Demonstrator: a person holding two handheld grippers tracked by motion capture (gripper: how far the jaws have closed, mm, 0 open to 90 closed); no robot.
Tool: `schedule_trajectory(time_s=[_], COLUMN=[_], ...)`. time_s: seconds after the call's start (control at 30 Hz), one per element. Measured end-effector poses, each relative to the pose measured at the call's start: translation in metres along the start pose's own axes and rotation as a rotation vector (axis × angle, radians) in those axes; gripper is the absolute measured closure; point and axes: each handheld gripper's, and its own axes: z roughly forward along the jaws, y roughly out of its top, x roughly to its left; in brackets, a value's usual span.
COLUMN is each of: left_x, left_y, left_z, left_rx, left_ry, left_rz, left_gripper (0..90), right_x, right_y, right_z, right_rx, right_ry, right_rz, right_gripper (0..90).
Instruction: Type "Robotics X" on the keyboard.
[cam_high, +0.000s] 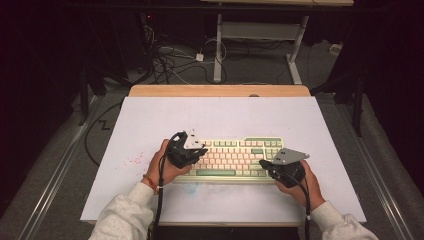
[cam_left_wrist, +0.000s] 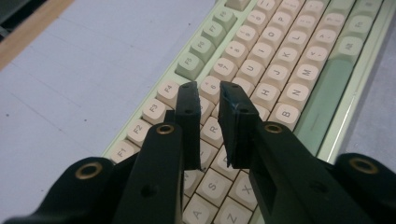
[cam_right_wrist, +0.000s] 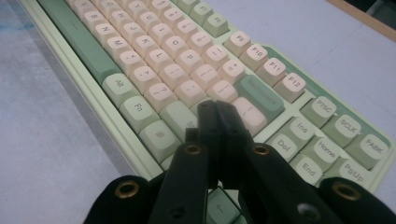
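Partly, the left claw (cam_left_wrist: 208, 95) hides the keyboard's (cam_left_wrist: 285, 60) keys.

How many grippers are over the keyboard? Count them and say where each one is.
2. The left gripper is over the left end of the keyboard, the right gripper over its right end, near the front edge.

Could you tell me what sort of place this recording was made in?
Probably a lab or workshop set up for recording: a white-topped table carrying a green and cream keyboard, loose cables trailing over a grey carpeted floor, and a bare desk frame behind, against dark surroundings.
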Motion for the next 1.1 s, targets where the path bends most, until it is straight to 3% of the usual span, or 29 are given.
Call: schedule_trajectory(time_s=[0.03,0.07,0.13,0.17,0.37,0.47,0.7,0.73,1.1], left_x=[-0.001,-0.003,-0.003,-0.004,-0.005,-0.006,-0.010,-0.012,-0.022], left_y=[-0.002,-0.005,-0.007,-0.012,-0.028,-0.040,-0.064,-0.069,-0.099], left_z=[-0.004,-0.011,-0.013,-0.019,-0.030,-0.035,-0.044,-0.046,-0.055], left_rx=[-0.022,-0.035,-0.043,-0.064,-0.098,-0.107,-0.135,-0.129,-0.097], left_ry=[-0.002,0.032,0.043,0.084,0.136,0.169,0.200,0.217,0.231], left_rz=[0.014,0.027,0.030,0.031,0.009,0.002,-0.025,-0.035,-0.063], left_gripper=[73.3,69.5,65.7,56.6,30.9,23.3,20.6,20.1,20.2], right_x=[0.000,-0.001,-0.001,-0.002,-0.004,-0.004,-0.004,-0.004,0.001], right_y=[0.000,0.001,0.001,0.001,0.003,0.005,0.010,0.011,0.030], right_z=[-0.002,-0.003,-0.005,-0.007,-0.012,-0.011,-0.010,-0.009,0.009], right_rx=[-0.006,-0.010,-0.013,-0.020,-0.035,-0.034,-0.039,-0.039,-0.033], right_ry=[0.000,-0.002,-0.003,-0.005,-0.005,0.000,0.007,0.012,0.042], right_rz=[0.004,0.004,0.005,0.008,0.016,0.011,0.012,0.011,-0.013], right_gripper=[90.0,90.0,90.0,90.0,90.0,90.0,90.0,90.0,90.0])
